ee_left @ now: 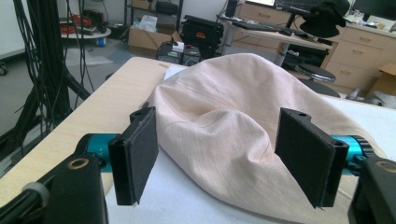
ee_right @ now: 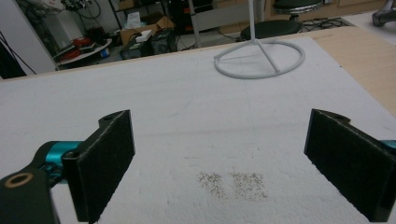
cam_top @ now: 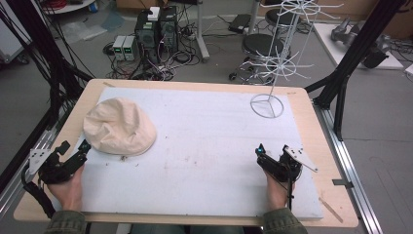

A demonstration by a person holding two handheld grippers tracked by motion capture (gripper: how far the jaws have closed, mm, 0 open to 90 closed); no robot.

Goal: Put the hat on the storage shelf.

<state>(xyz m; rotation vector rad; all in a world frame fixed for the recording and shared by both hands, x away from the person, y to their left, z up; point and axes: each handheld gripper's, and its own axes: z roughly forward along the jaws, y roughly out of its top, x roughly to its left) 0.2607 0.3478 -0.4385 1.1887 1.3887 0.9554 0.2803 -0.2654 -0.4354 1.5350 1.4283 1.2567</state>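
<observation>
Fingers spread on both grippers, the left gripper [cam_top: 83, 147] poised just beside the cream hat [cam_top: 119, 126] at the table's left, apparently about to grasp it, the right gripper [cam_top: 260, 152] idle.

A lab is indicated: desktop computers [cam_top: 156, 27] wired up on the floor, cable bundles [cam_top: 46, 53] hung from black framing, stools [cam_top: 263, 46], office drawers [ee_left: 359, 51].

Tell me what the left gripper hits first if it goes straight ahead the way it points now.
The cream cloth hat. The left gripper is open, and the hat lies right ahead between its jaws, so it would likely meet the fabric almost at once; the exact gap is hard to judge.
</observation>
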